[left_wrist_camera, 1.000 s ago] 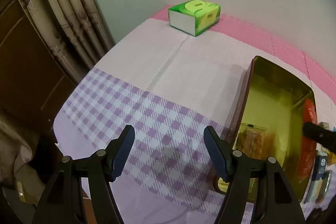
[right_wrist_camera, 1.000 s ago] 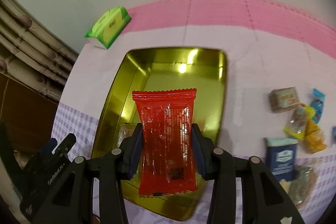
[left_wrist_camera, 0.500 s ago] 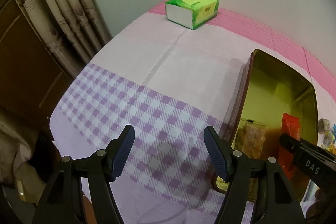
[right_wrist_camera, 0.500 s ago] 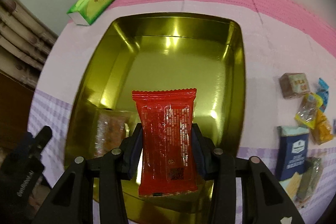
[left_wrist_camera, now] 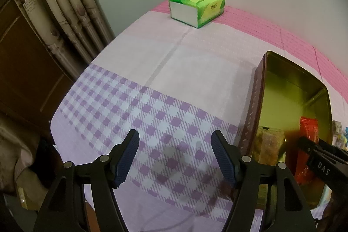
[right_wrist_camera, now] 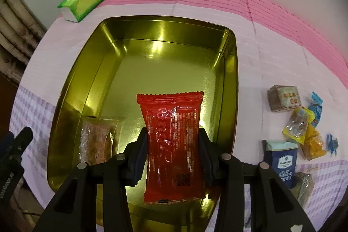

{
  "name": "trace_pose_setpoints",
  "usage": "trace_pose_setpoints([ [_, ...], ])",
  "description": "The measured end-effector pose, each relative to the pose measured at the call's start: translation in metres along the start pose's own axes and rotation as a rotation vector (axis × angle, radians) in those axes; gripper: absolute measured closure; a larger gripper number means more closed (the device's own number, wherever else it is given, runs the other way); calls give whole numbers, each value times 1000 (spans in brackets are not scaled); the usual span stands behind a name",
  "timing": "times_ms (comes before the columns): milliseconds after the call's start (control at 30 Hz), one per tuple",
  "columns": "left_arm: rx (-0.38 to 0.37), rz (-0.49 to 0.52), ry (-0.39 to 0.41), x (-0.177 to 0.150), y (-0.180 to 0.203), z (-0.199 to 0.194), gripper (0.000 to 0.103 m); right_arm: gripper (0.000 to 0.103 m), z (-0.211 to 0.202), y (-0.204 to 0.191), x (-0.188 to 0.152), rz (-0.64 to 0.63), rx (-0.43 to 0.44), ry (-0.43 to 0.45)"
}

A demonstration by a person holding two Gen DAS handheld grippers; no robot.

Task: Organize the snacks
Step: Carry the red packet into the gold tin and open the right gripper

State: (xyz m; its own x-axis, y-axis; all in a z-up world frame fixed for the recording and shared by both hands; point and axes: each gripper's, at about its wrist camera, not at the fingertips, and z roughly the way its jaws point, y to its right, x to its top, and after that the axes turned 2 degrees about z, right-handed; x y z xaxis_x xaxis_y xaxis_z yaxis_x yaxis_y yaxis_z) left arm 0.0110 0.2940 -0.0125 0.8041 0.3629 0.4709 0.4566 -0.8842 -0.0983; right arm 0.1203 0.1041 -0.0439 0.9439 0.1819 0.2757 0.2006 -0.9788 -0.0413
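Note:
My right gripper (right_wrist_camera: 173, 138) is shut on a red snack packet (right_wrist_camera: 174, 140), held upright over the near half of the open gold tin (right_wrist_camera: 230, 88). A clear packet of brownish snack (right_wrist_camera: 96, 136) lies inside the tin at its near left. In the left wrist view the same tin (left_wrist_camera: 261, 97) sits at the right, with the red packet (left_wrist_camera: 307, 134) and the clear packet (left_wrist_camera: 268, 145) showing inside it. My left gripper (left_wrist_camera: 175, 146) hangs open over the purple checked cloth, left of the tin, with nothing between its fingers.
Loose snacks lie right of the tin: a brown cube packet (right_wrist_camera: 283, 97), yellow and blue wrapped sweets (right_wrist_camera: 304, 125), a dark blue packet (right_wrist_camera: 281, 158). A green tissue box (left_wrist_camera: 196, 7) stands at the far edge by the wall. Curtains (left_wrist_camera: 56, 3) hang at left past the table edge.
The right gripper sank with the red packet and tipped further down over the tin, so the tin fills more of its view. The left gripper stayed in place.

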Motion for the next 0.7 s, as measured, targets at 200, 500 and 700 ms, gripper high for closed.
trace_pose_setpoints([
  [200, -1, 1, -3, -1, 0, 1, 34, 62, 5, -5, 2, -21, -18, -3],
  [500, -1, 9, -6, 0, 1, 2, 34, 58, 4, -3, 2, -23, 6, 2],
  [700, 0, 18, -7, -1, 2, 3, 34, 55, -2, 2, 1, -10, 36, 11],
])
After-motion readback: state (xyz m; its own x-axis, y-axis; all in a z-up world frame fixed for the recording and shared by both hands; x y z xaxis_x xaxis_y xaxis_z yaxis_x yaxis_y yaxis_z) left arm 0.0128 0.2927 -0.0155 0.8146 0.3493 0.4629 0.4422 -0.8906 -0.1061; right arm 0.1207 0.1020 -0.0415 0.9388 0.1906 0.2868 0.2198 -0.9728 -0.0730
